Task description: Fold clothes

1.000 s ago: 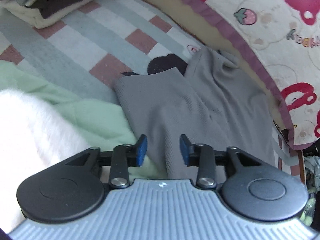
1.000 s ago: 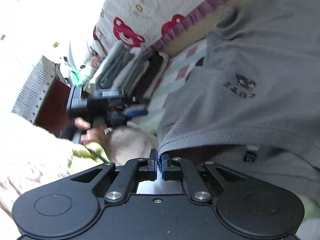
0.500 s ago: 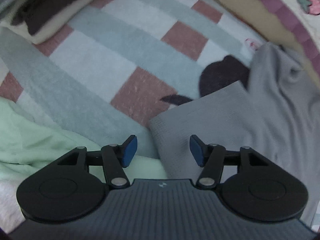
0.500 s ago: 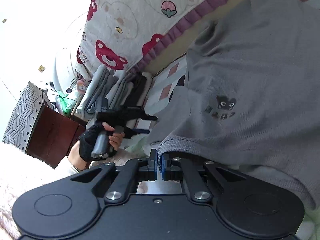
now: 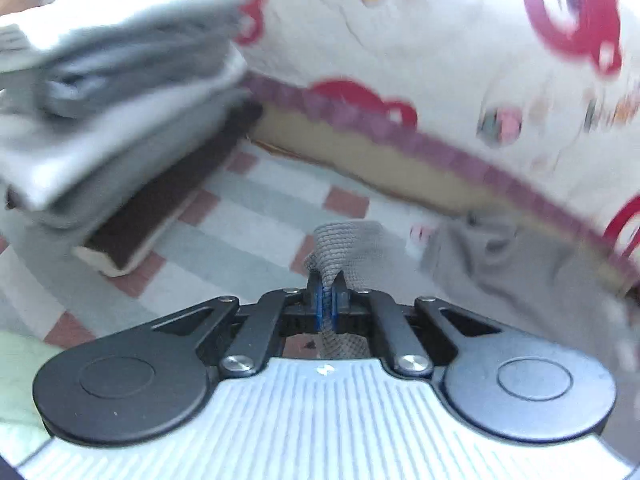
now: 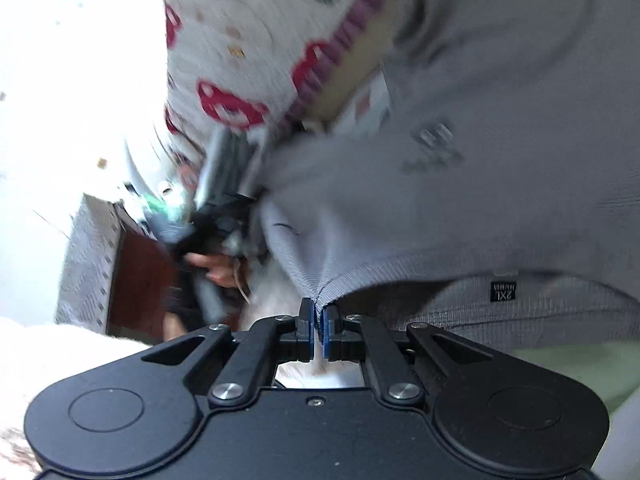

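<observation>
A grey knit shirt (image 6: 480,184) with a small dark print and a black size tag hangs lifted in the right wrist view. My right gripper (image 6: 317,312) is shut on its ribbed hem. My left gripper (image 5: 328,288) is shut on another corner of the same grey shirt (image 5: 340,244), which bunches up between the blue pads. More of the shirt (image 5: 520,272) lies at the right on the checked bed cover (image 5: 256,208). The left gripper also shows, blurred, in the right wrist view (image 6: 224,232).
A stack of folded clothes (image 5: 112,92), grey over dark brown, stands at the left. A white bear-print quilt (image 5: 440,40) with purple trim runs along the back. A pale green cloth (image 5: 20,368) lies at the near left. A dark wooden cabinet (image 6: 136,280) stands beside the bed.
My left gripper has shut on the shirt's corner and lifted it, swinging toward the folded stack. My right gripper keeps its hold on the hem and has raised it.
</observation>
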{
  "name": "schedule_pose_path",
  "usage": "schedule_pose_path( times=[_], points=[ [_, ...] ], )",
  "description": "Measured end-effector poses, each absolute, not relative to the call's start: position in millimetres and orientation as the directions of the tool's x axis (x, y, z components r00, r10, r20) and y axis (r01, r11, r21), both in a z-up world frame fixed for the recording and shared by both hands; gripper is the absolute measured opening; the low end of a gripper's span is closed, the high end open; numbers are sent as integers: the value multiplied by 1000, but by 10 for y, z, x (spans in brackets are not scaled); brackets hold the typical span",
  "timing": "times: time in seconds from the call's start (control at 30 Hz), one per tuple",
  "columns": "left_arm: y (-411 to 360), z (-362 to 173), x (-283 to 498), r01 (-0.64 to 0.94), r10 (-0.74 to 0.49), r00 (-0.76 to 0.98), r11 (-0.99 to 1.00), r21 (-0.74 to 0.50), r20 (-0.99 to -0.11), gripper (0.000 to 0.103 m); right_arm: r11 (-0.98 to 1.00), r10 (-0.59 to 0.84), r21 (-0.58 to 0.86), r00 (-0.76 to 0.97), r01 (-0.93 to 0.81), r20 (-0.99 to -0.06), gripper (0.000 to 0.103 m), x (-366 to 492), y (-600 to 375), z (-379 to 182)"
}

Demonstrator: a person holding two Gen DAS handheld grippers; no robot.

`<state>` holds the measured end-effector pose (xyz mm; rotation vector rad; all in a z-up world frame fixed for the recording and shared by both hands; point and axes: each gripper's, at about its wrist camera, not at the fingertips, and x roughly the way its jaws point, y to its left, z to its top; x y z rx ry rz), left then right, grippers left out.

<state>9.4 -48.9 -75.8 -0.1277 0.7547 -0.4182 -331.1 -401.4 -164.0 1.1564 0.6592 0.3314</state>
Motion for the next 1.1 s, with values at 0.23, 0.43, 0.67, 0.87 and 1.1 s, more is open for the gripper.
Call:
schedule_pose_path(
  times=[0.23,0.43,0.67,0.87,1.1],
  points=[
    [-131,-948,20,259,-281,631,955,-145,-723,3,401,627,912,700,85,-341,7,-3159,-3827,-1691],
    [-266,-1244,107,258,-157,588,966,0,-794,4,466,639,877,639,122,-429,7,-3005,-3674,-1737],
    [-452,-1022,30,222,-81,650,971,87,-756,37,605,483,782,711,151,-511,60,-3279,-3854,-1557],
    [-1028,-705,-349,484,-373,642,875,-24,-669,43,568,88,674,780,472,-620,60,-4035,-4740,-1524],
    [-2364,-1186,-913,831,-605,293,544,-116,-741,49,445,-281,529,673,723,-684,61,-4672,-5431,-1660]
  ],
)
